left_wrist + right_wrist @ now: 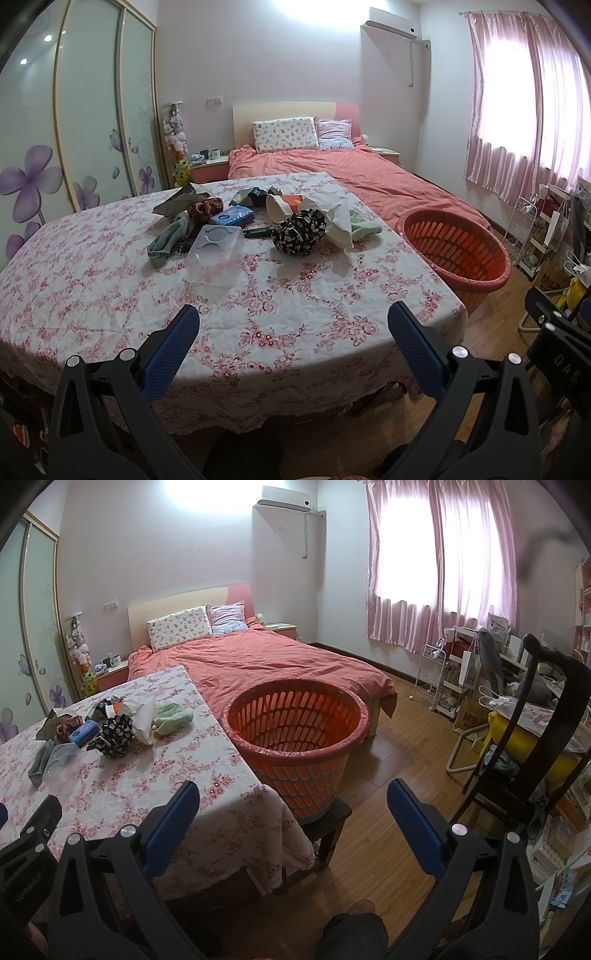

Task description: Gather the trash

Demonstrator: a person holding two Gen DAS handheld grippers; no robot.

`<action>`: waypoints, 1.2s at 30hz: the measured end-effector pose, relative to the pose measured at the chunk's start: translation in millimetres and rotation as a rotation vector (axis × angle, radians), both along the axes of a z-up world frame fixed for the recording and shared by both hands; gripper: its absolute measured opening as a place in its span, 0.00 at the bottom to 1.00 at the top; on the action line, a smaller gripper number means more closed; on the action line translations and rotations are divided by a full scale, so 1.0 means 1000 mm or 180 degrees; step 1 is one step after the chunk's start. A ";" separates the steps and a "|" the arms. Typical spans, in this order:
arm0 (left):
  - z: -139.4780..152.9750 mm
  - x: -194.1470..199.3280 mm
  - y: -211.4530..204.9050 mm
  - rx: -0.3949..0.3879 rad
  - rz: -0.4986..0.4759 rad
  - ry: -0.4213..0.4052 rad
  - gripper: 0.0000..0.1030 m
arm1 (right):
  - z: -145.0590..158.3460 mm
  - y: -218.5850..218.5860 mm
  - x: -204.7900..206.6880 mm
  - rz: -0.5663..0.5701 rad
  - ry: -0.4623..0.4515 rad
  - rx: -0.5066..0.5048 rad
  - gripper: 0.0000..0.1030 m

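A pile of litter and clothes lies on the floral-cloth table (110, 295): a clear plastic box (216, 258), a blue tissue pack (232, 216), a paper cup (277, 208), a white bag (340, 221), a dark flowered cap (299, 232), green cloths (166, 242). An orange slatted basket (295, 731) stands on a stool off the table's right edge; it also shows in the left wrist view (458, 254). My left gripper (293, 325) is open and empty over the table's near edge. My right gripper (293, 805) is open and empty, short of the basket.
A bed with a salmon cover (266, 664) lies behind the table and basket. A dark wooden chair (546, 738) with clutter, a white wire rack (436, 679) and shelves line the right side. Sliding wardrobe doors (85, 122) stand left.
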State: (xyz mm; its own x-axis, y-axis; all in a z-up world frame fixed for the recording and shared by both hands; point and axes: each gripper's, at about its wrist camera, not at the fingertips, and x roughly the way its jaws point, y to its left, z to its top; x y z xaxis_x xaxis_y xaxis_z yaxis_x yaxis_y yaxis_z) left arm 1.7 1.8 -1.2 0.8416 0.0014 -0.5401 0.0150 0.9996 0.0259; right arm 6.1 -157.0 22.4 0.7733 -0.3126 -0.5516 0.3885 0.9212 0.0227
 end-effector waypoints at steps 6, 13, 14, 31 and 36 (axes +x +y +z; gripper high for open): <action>-0.007 0.012 0.018 -0.0085 0.0134 0.0073 0.98 | -0.004 0.001 0.017 0.0128 -0.0007 0.0100 0.96; -0.014 0.051 0.059 -0.0185 0.0338 0.0177 0.98 | -0.007 0.015 0.056 0.0473 -0.0007 0.0274 0.96; -0.014 0.058 0.063 -0.0181 0.0353 0.0180 0.98 | -0.008 0.018 0.065 0.0517 -0.0005 0.0320 0.96; -0.050 0.165 0.102 -0.0084 0.0367 0.0659 0.98 | -0.024 0.056 0.159 0.0825 0.0153 0.0505 0.87; -0.056 0.176 0.108 -0.0197 0.0282 0.0784 0.85 | -0.028 0.065 0.173 0.0878 0.0176 0.0513 0.87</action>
State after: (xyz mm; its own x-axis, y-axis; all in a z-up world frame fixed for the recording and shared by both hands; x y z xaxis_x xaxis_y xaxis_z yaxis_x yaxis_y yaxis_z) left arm 177.3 110.2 -57.7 0.6829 0.0297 -0.7299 -0.0742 0.9968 -0.0289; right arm 179.6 -91.8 -5.3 0.7841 -0.0007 -0.6206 0.1294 0.9782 0.1625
